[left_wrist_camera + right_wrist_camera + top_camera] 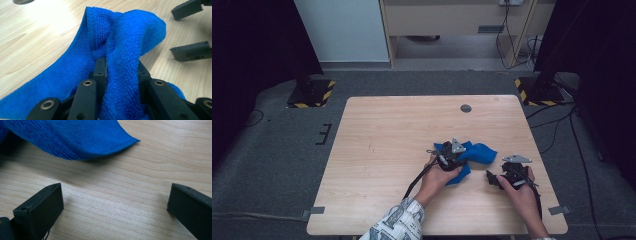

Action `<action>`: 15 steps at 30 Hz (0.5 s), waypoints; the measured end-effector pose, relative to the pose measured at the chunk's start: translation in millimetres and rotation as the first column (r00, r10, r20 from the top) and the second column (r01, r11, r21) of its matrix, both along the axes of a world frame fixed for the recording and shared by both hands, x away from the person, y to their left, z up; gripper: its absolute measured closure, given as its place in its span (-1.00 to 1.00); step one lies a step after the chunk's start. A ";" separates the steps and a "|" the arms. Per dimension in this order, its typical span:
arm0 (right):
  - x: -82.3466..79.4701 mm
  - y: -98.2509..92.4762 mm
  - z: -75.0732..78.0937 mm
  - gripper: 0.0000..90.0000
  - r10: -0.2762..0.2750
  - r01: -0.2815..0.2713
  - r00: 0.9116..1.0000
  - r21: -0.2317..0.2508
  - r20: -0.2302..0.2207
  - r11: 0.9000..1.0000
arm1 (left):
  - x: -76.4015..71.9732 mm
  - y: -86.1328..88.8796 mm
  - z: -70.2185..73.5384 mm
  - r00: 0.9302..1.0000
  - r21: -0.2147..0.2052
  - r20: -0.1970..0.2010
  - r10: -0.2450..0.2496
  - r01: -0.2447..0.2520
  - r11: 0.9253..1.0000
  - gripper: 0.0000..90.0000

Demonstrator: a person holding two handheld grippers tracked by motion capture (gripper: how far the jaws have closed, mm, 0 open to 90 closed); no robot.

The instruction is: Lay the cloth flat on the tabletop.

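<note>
Pinching a thick fold of the blue cloth (125,75), the left claw (121,72) has its two black jaws pressed on the soft bunch from both sides. In the left claw view the cloth rises up between the jaws in a hump, and the rest of it spreads out flat to the left on the tabletop (37,37).

From the high view, the blue cloth (477,152) lies on the right half of the light wooden tabletop (387,150), nearer the person's side than the far edge. The left claw (451,156) sits on top of the cloth, with the left hand (439,177) wrapped around it (a patterned sleeve (399,225) shows at the bottom). One corner of the cloth pokes out to the right, toward the other claw.

The right claw (493,179) rests just beside the cloth, near the right edge of the tabletop, held by the right hand (519,192). In the right claw view its jaws stand wide apart with bare wood between them, and they hold nothing. The blue cloth (75,140) corner lies a little way ahead of that right claw (115,200), not touching it.

A small dark round spot (466,108) sits near the far edge of the tabletop, well apart from the cloth.
</note>
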State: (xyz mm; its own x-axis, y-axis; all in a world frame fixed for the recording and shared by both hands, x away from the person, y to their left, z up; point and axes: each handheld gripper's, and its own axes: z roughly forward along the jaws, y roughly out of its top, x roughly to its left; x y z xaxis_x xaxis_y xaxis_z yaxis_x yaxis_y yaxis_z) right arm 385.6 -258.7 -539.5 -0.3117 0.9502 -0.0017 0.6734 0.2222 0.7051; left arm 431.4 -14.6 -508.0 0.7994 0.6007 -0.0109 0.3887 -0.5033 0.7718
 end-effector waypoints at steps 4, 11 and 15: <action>0.0 0.0 0.0 -0.99 0.000 0.000 1.000 0.000 0.000 1.000 | -2.5 11.5 -3.4 1.000 0.026 0.010 0.009 -0.009 1.000 0.55; -0.3 0.5 0.0 -0.98 0.015 -0.015 1.000 -0.001 0.001 1.000 | -0.8 30.9 -9.4 0.999 0.023 0.001 0.038 -0.038 0.999 0.53; -1.7 5.3 1.8 -0.87 0.063 -0.063 0.998 0.002 -0.004 0.998 | -1.9 34.2 -10.2 0.999 -0.009 0.005 0.044 -0.044 0.999 0.08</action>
State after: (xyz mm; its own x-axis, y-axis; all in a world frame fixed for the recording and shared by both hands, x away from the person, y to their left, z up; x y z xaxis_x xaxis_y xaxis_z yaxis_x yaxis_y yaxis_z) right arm 383.9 -253.4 -537.8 -0.3711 0.9286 0.0012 0.6606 0.2630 0.7031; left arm 429.5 19.6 -518.2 0.7721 0.6354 -0.0120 0.4063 -0.4791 0.7781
